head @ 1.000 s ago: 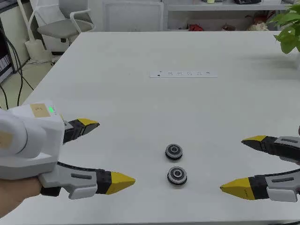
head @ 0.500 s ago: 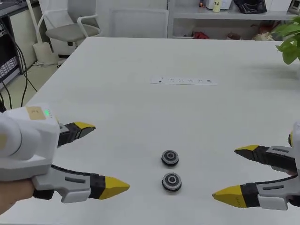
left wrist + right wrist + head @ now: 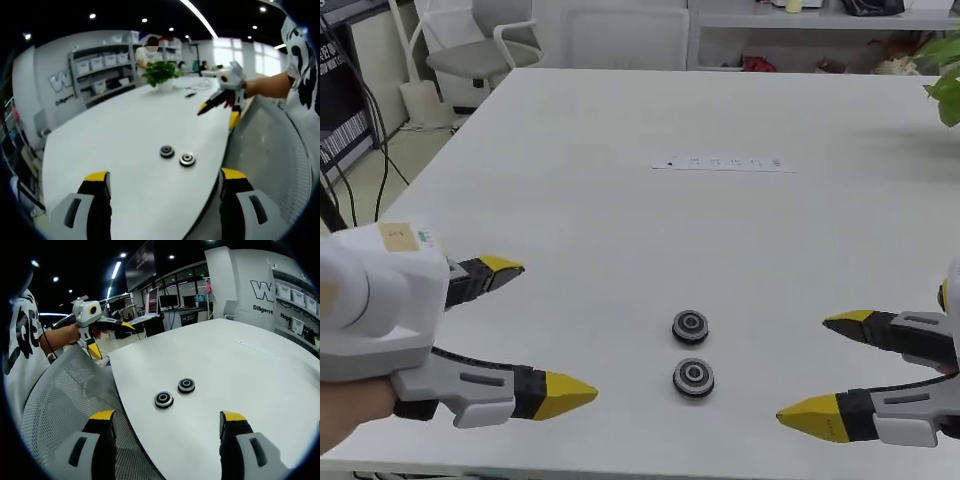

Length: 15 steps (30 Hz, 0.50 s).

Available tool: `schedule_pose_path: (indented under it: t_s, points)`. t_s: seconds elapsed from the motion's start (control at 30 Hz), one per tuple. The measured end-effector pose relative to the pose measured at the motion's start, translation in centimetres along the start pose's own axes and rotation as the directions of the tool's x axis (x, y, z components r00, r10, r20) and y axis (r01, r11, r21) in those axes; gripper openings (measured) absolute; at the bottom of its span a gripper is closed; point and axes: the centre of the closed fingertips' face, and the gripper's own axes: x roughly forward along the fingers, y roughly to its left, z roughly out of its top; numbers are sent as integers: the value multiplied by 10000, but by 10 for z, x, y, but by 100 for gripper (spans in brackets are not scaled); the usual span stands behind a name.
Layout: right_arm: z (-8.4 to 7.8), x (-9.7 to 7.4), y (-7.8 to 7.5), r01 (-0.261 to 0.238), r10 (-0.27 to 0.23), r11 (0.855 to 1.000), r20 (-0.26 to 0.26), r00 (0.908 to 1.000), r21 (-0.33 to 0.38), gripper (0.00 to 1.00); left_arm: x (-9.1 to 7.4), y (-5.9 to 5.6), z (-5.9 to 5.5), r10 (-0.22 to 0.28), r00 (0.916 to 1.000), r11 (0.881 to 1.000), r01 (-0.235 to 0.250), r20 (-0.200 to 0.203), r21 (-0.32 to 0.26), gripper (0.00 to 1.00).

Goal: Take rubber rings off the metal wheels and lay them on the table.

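Two small metal wheels with black rubber rings lie side by side near the table's front edge: the farther wheel (image 3: 690, 326) (image 3: 167, 151) (image 3: 186, 385) and the nearer wheel (image 3: 693, 377) (image 3: 187, 159) (image 3: 163, 399). My left gripper (image 3: 538, 330) (image 3: 165, 187) hovers open to their left, nothing between its yellow-tipped fingers. On the wheels' right my right gripper (image 3: 820, 365) (image 3: 165, 427) is open too and holds nothing. Each gripper stands well apart from the wheels.
A white label strip (image 3: 723, 164) lies flat at mid table. A green plant (image 3: 945, 65) stands at the far right edge. An office chair (image 3: 485, 45) and shelves stand beyond the table (image 3: 620, 200). A mesh chair back (image 3: 65, 400) sits by the front edge.
The head camera has shifted slightly, so the whole picture moved. Both grippers stay open in roughly the same places, and the wheels have not moved.
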Motion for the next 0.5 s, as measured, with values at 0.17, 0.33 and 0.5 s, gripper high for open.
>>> schedule_pose_path:
  t_s: [0.17,0.33,0.5]
  points:
    - [1,2,2,-190,190,9998,16,9998,-97,81,-2,-2,0,185,9998,9998,-185,-22,54,91]
    - [-4,3,0,-158,155,9997,-136,9998,-199,81,-1,-6,-5,133,9999,9999,-133,-25,-89,91]
    - [-6,4,1,-275,272,9994,-137,9995,-195,81,-2,-3,-6,257,9997,9994,-257,10,-243,91]
